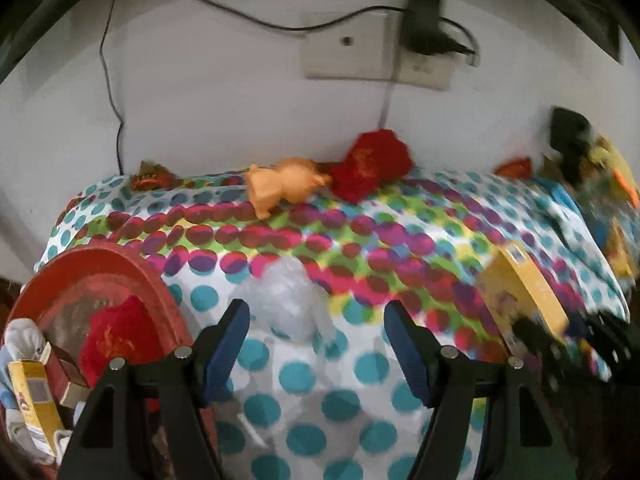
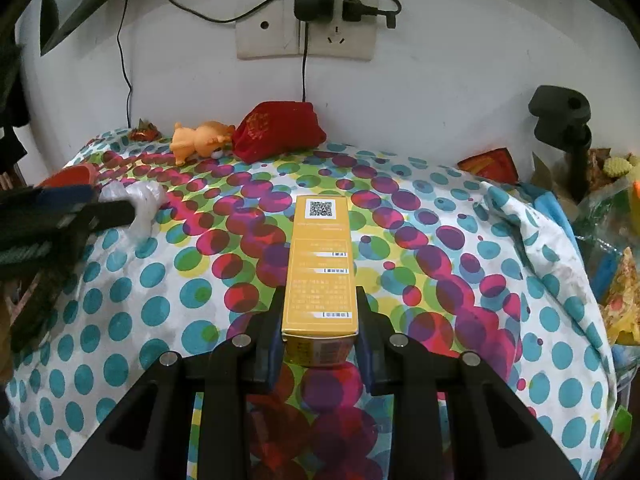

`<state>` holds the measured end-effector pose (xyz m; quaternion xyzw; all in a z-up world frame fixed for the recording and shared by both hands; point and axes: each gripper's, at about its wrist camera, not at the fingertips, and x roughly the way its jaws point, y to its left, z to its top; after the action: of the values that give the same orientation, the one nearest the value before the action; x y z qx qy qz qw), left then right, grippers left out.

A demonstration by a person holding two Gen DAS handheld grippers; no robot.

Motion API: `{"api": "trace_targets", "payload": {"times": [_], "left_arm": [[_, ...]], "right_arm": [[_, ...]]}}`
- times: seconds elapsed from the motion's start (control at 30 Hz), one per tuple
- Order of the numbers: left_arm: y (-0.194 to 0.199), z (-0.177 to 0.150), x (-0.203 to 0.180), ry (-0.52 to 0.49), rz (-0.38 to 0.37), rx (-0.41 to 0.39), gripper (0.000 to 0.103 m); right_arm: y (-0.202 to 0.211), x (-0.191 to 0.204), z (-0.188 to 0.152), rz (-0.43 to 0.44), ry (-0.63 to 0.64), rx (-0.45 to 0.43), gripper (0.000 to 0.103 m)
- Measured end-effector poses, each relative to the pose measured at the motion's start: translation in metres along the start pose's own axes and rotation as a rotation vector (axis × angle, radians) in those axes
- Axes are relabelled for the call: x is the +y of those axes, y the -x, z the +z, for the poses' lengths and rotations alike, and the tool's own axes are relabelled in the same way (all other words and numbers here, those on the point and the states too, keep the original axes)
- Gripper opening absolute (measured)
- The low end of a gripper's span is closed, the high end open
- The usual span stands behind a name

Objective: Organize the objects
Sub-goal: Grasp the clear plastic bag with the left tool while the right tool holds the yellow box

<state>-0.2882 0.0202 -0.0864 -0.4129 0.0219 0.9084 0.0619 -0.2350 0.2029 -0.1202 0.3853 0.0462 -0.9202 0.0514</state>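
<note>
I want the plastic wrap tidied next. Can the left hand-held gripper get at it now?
Probably yes. The left hand-held gripper is open and empty, and the plastic wrap lies on the cloth just ahead of its fingers, with nothing between.

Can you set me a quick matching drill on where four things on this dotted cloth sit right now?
Things:
1. long yellow cardboard box
2. crumpled clear plastic bag
3. orange plastic animal toy
4. round red plastic basin

Places:
A. lying by the wall, beside the red cloth pouch
B. at the cloth's left edge, holding boxes and a red pouch
C. clamped in the right gripper
D. just ahead of the open left gripper

Pairs: 1-C, 2-D, 3-A, 4-B
</note>
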Motion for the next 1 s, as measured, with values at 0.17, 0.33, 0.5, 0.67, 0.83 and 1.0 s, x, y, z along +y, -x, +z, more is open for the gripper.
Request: {"api": "trace_targets", "payload": {"times": [0.17, 0.33, 0.5, 0.67, 0.83, 1.0], "left_arm": [[-0.023, 0.006, 0.01, 0.064, 0.048, 0.039, 0.072], [-0.034, 0.004, 0.003, 0.027, 0.079, 0.047, 0.072], [-0.039, 0.004, -0.005, 0.027, 0.063, 0.042, 0.072], [-0.045, 0.001, -0.006, 0.039, 0.064, 0.046, 0.072], [-0.052, -0.003, -0.004, 0.039, 0.067, 0.051, 0.044], [-0.053, -0.005, -0.004, 0.049, 0.026, 0.032, 0.031]], "right_arm": [[-0.001, -0.004, 0.0, 0.032, -0.033, 0.008, 0.028], [-0.004, -0.013, -0.001, 0.052, -0.078, 0.021, 0.028], [-0.005, -0.013, -0.001, 0.051, -0.076, 0.022, 0.028], [-0.005, -0.012, -0.001, 0.049, -0.075, 0.022, 0.028], [-0.005, -0.012, -0.001, 0.048, -0.071, 0.023, 0.028], [-0.004, -0.012, 0.0, 0.048, -0.071, 0.023, 0.028]]}}
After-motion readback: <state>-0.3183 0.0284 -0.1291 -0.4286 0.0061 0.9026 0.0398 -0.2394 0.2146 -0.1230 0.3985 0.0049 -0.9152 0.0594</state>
